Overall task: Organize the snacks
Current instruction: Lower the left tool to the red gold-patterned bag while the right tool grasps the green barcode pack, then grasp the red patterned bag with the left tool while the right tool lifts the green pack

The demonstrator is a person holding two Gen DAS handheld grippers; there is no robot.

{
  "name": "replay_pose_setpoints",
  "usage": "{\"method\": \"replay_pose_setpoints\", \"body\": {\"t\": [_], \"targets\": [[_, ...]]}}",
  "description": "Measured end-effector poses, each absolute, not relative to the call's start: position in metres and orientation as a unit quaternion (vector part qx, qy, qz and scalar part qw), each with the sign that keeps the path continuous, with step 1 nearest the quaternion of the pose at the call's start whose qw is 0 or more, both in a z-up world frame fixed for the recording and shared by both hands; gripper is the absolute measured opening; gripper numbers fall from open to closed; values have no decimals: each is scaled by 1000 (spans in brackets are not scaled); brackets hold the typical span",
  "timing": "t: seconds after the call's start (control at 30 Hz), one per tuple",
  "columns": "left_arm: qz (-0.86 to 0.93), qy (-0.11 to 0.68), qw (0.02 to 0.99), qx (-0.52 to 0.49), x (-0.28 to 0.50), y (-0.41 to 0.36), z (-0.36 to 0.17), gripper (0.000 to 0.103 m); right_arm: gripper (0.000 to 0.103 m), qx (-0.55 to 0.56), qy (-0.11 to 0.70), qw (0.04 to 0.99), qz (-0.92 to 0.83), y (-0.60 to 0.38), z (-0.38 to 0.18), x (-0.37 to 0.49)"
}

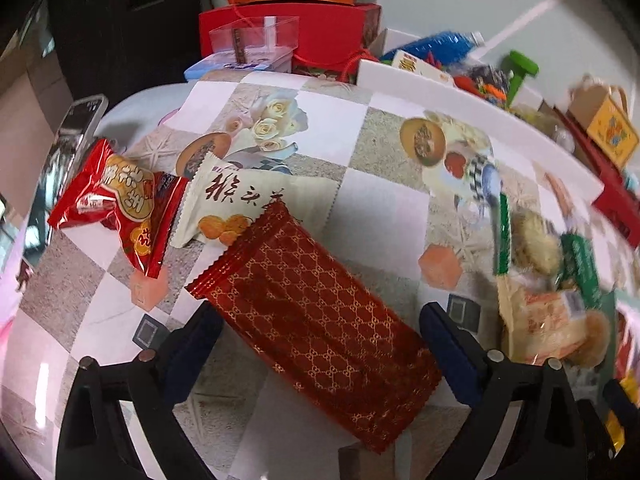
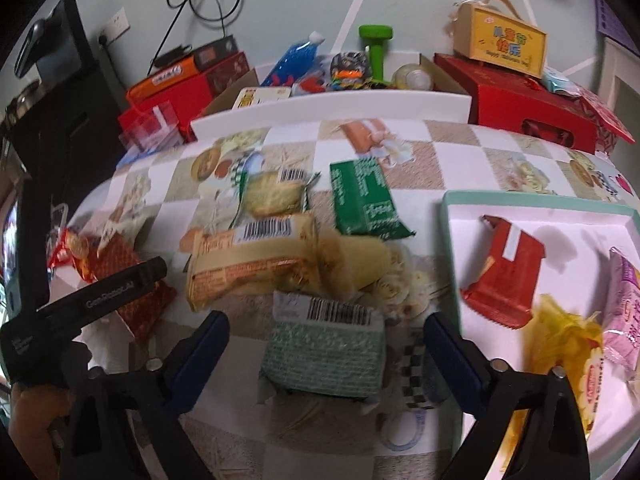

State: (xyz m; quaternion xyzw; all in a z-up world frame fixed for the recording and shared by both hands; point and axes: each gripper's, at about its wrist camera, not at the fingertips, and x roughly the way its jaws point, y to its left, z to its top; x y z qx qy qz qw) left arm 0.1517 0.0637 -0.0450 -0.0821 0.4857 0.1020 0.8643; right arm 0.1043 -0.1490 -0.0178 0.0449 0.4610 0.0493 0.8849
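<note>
The bench (image 2: 452, 148) wears a checked cloth. A white tray (image 2: 532, 216) lies on it, holding a red wrapper (image 2: 506, 272), a yellow packet (image 2: 560, 344) and a pink packet (image 2: 626, 312). Left of the tray lie a beige packet (image 2: 248, 264), a dark green packet (image 2: 366, 200) and a pale green packet (image 2: 324, 352). The right tool (image 2: 326, 344) stands spread around the pale green packet, pads apart from it. Farthest left of the tray, the left tool (image 1: 320, 332) stands spread around a dark red packet (image 1: 316, 312).
</note>
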Motion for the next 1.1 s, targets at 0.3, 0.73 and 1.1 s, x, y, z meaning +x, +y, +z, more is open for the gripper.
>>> {"method": "replay_pose_setpoints", "body": {"t": [0.3,0.73,1.1], "targets": [[88,482,869,-61,140,56,-45,79,91,29,482,875,47,-143,-34,106],[56,483,872,-59,126,49,-42,61,69,15,481,876,26,-149,-38,105],[-7,484,873,-67,115,25,-40,49,66,24,479,877,29,-154,-36,102]]}}
